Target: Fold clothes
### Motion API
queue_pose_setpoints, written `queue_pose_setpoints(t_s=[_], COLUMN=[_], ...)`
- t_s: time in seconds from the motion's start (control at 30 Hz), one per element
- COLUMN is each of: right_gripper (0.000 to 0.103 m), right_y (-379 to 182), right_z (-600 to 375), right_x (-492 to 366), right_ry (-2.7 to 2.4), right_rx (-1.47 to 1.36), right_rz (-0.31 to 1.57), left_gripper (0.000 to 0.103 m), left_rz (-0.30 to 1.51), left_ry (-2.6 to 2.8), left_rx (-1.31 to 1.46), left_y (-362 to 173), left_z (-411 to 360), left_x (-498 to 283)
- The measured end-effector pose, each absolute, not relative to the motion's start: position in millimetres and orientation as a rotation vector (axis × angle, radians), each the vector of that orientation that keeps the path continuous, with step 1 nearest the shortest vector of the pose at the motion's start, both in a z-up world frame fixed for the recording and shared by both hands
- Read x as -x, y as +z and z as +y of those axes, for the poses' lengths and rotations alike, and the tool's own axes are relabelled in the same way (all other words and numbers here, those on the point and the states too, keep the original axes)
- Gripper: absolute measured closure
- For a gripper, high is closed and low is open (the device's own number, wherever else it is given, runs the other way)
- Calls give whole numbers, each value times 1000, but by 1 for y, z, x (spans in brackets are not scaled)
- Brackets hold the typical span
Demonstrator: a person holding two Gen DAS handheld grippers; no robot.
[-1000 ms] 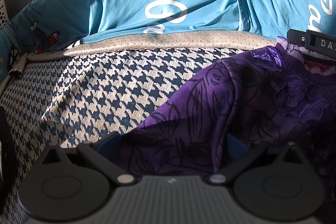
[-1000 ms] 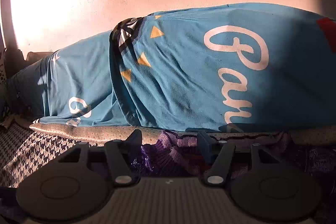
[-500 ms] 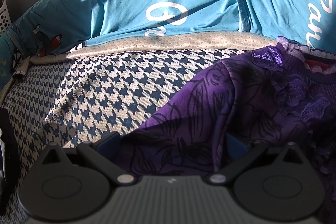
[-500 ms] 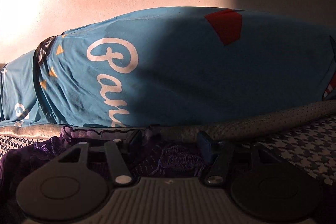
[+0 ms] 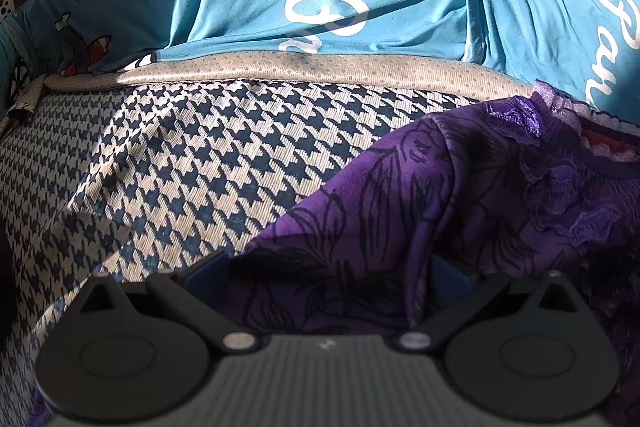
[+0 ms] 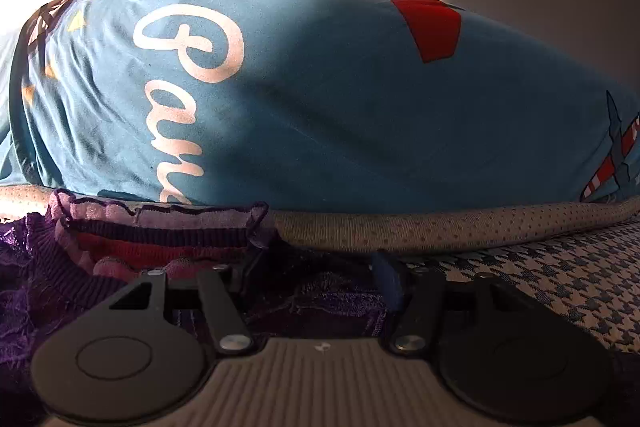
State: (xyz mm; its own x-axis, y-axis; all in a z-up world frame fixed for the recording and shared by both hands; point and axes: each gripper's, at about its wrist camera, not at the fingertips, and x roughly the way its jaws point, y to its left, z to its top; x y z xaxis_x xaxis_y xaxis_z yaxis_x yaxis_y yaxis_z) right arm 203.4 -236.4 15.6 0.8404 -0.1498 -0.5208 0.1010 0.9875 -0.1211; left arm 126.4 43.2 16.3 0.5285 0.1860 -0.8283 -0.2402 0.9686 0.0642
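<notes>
Both the left gripper (image 5: 326, 273) and right gripper (image 6: 316, 267) sit spread over the purple garment (image 5: 460, 195), hemmed by a teal pillow (image 6: 320, 107).

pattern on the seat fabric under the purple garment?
Navy-and-white houndstooth seat fabric; clearest in the left wrist view.

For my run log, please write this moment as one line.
phase: grasping | left gripper: open around purple garment | right gripper: open at purple garment | surface: houndstooth cover
</notes>
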Motion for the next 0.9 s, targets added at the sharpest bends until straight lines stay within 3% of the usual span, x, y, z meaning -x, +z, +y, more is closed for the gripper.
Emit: queue_pose_setpoints(t_s=[0.2, 0.43, 0.9], right_gripper=[47, 45, 45], right_y=[40, 68, 35], right_z=[-226, -179, -141], right_x=[-190, -177, -137], right_ry=[-130, 186, 154], right_rx=[59, 59, 108], right_rz=[481, 527, 648], left_gripper=[0, 0, 0], left_rz=[948, 954, 967], left_ry=[249, 270, 249], left_rx=[80, 80, 131], left_y=[32, 35, 48], left_z=[47, 51, 63], left_x=[-122, -119, -110])
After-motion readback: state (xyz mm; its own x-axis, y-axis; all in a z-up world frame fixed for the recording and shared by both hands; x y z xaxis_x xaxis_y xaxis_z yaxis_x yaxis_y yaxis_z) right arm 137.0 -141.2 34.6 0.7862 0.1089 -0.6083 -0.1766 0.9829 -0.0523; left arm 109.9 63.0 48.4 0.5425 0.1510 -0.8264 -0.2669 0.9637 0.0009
